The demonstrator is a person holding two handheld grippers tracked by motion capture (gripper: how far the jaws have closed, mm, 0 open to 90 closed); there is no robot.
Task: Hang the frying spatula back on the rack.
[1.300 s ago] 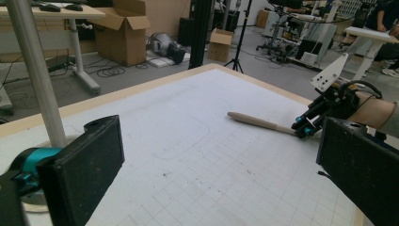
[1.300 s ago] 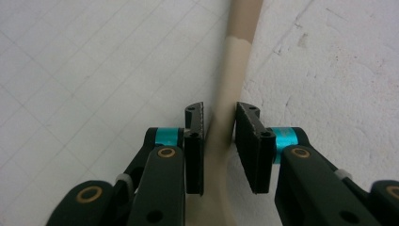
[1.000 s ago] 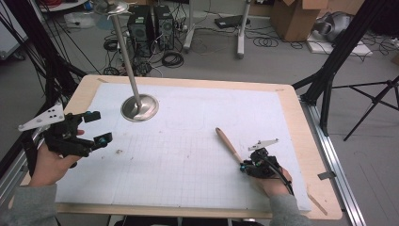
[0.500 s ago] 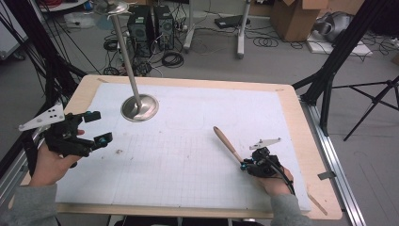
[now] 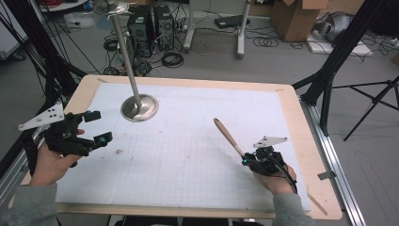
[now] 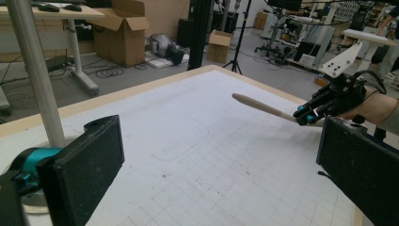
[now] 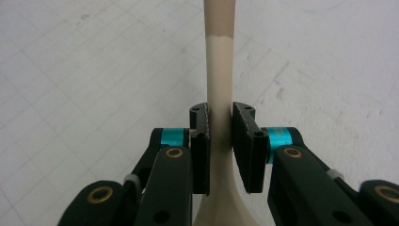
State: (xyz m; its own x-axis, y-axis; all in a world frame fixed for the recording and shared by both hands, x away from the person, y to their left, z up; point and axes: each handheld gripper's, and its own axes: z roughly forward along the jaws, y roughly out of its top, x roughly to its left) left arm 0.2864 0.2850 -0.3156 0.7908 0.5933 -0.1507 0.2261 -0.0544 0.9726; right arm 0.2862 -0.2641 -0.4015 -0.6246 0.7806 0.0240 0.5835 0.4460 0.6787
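Pinching the wooden spoon by its handle, our right gripper holds it at the table's right side, its long axis slanting up toward the metal stand; our left gripper waits spread, well apart.

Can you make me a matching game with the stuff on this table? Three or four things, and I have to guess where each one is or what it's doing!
Things:
1. spoon
2. metal stand
3. left gripper
4. right gripper

States:
A. jaws wide apart, holding nothing
B. upright on a round base at the far left of the mat
C. clamped by its handle
D. jaws shut on a handle

Pairs: 1-C, 2-B, 3-A, 4-D
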